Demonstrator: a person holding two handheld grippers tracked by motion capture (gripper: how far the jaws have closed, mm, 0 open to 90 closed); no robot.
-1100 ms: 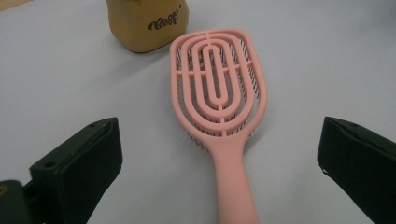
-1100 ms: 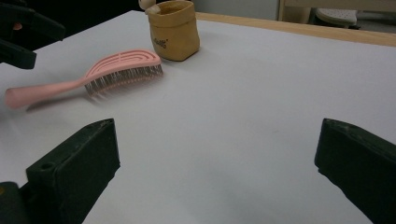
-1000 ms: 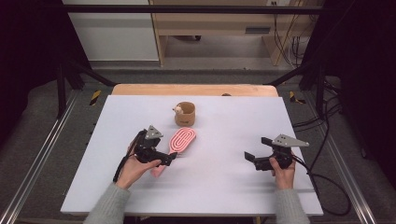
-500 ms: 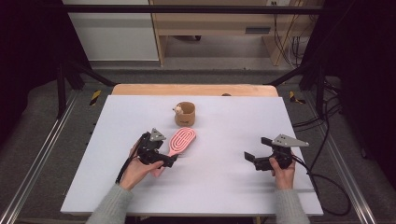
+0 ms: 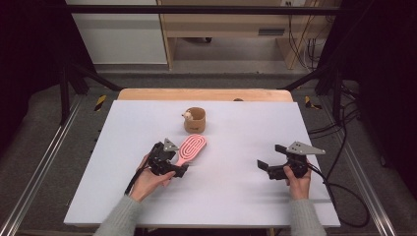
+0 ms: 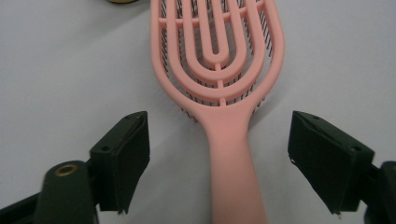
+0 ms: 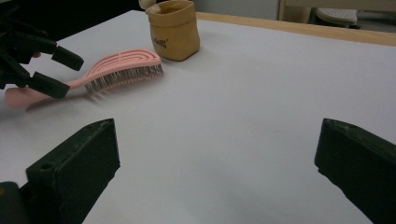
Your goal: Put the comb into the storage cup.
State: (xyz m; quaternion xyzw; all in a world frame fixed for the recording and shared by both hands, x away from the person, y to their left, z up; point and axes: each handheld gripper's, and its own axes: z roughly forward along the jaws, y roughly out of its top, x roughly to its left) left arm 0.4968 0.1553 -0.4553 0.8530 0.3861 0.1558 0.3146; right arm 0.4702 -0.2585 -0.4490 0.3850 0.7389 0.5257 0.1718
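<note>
A pink hairbrush point(image 5: 192, 146) lies bristles down on the white table point(image 5: 236, 206), its head toward a small tan pouch point(image 5: 195, 121). My left gripper point(image 5: 173, 160) is open and straddles the brush's handle. In the left gripper view the handle point(image 6: 231, 158) runs between the two spread jaws of the left gripper point(image 6: 219, 128), touching neither. My right gripper point(image 5: 270, 156) is open and empty over bare table at the right. The right gripper view looks past its own gripper point(image 7: 217, 154) to the brush point(image 7: 123, 65), the pouch point(image 7: 175, 30) and the left gripper point(image 7: 44, 65).
A small pale figure point(image 5: 186, 116) sits at the pouch's rim. A wooden strip point(image 5: 204, 94) runs along the table's far edge. Cables point(image 5: 344, 191) trail off the right side. Dark metal frame legs point(image 5: 64, 93) stand beyond the table's corners.
My left gripper has shifted a little to the right and nearer, settling over the brush handle. The brush and the right gripper have stayed put.
</note>
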